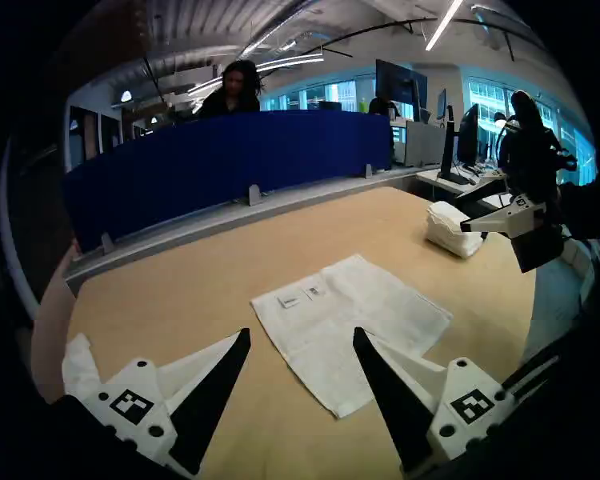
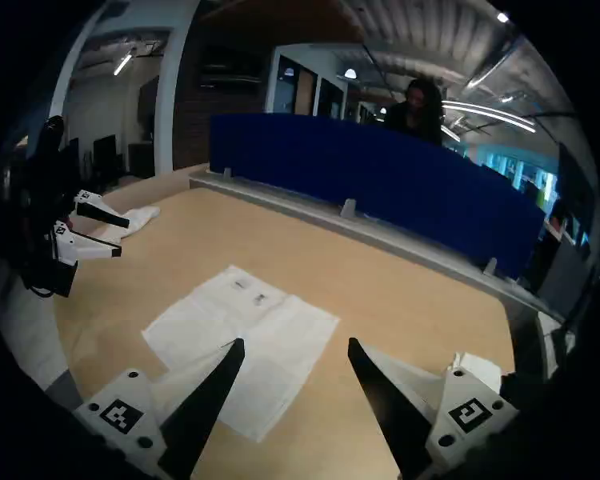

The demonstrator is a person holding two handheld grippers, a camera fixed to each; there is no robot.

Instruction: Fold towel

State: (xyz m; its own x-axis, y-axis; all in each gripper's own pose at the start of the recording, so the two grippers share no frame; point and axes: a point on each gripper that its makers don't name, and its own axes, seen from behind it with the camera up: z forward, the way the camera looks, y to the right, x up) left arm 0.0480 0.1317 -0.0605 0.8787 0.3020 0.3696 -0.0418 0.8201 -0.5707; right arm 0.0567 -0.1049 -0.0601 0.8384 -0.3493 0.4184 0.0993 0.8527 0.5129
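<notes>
Wooden table (image 1: pixel 180 272) holds a flat towel (image 1: pixel 356 308); left gripper (image 1: pixel 300 331) and right gripper (image 2: pixel 295 342) fingers (image 2: pixel 208 400) apart.

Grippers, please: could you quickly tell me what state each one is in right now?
Left gripper: open, holding nothing.
Right gripper: open, holding nothing.

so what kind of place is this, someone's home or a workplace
Most likely an open-plan office, not a home: a long blue desk divider runs behind the wooden table, computer monitors stand beyond it, and strip lights hang overhead.
</notes>
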